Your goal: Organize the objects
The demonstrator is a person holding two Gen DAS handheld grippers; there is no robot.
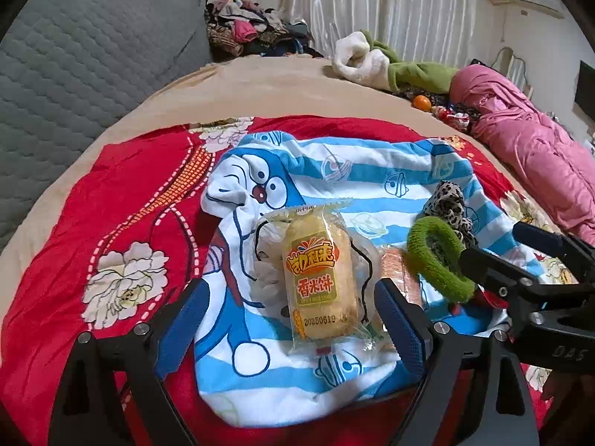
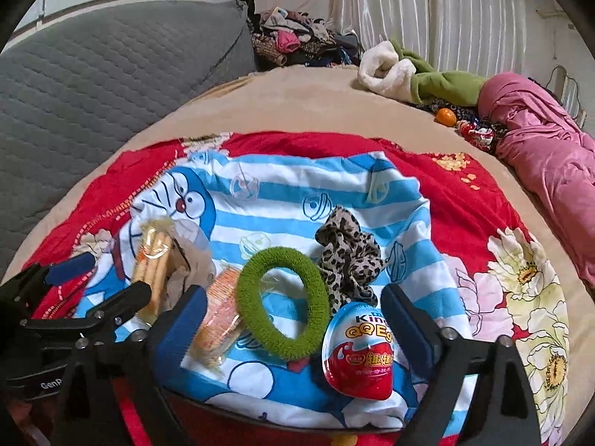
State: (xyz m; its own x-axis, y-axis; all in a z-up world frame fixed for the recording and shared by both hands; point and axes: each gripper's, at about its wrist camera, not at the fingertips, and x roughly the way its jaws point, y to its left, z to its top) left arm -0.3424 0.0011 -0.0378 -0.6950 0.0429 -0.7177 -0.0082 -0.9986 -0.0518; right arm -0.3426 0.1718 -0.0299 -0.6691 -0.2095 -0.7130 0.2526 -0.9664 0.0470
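Both grippers, left and right, spread wide, holding nothing, over the striped cartoon cloth: one chocolate egg, two snack packs, one green hair ring, one leopard scrunchie; pink quilt at bed's far edge.

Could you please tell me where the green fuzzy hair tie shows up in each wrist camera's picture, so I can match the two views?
Left wrist view: the green fuzzy hair tie lies right of centre, by the right gripper's fingers.
Right wrist view: the hair tie lies centre, just left of the Kinder egg.
Shared landmark: the leopard-print scrunchie just beyond it.
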